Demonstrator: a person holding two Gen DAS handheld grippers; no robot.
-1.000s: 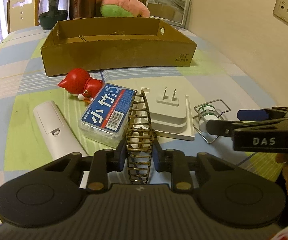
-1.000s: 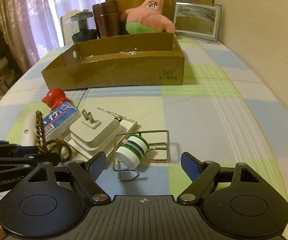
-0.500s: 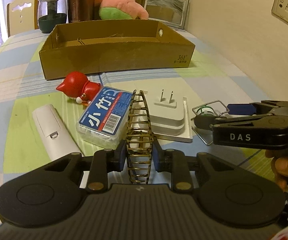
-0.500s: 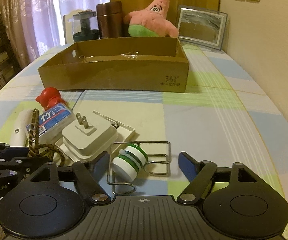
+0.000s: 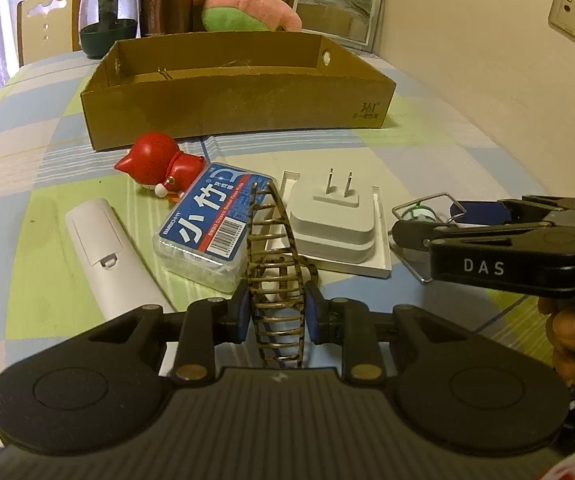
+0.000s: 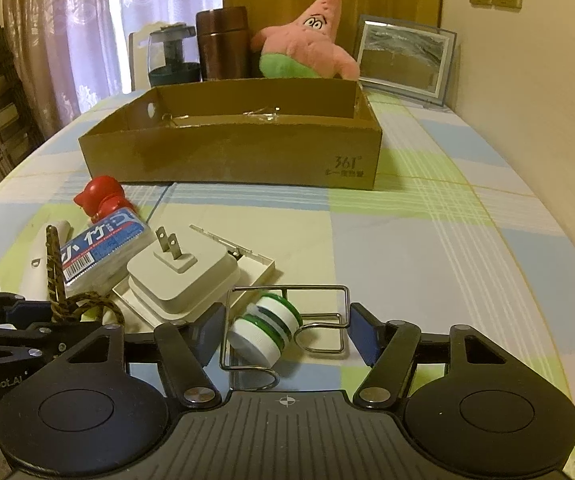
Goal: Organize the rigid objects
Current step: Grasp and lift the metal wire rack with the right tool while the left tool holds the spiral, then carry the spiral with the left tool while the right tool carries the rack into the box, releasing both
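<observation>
A: Box [image 6: 231, 160] status?
B: Cardboard, open top, far side of the bench [image 6: 427, 240]. Only some thin wire bits on its floor, can't tell what they are.
A: Other containers?
B: White tray [image 5: 383, 252] with a plug adapter [image 5: 333, 220] sitting in it. Clear floss case [image 5: 211, 216] beside it, contents too blurred.
A: Left gripper [image 5: 274, 312]?
B: Clamped on a hair clip [image 5: 273, 264], held upright, just above the bench.
A: Right gripper [image 6: 287, 332]?
B: Jaws closing, pads not touching yet. Green-white spool [image 6: 265, 330] and wire rack [image 6: 327, 312] sit between them on the bench.
A: Loose stuff?
B: Red figurine [image 5: 155, 164], white remote [image 5: 103, 248], both near the floss case, outside the box.
</observation>
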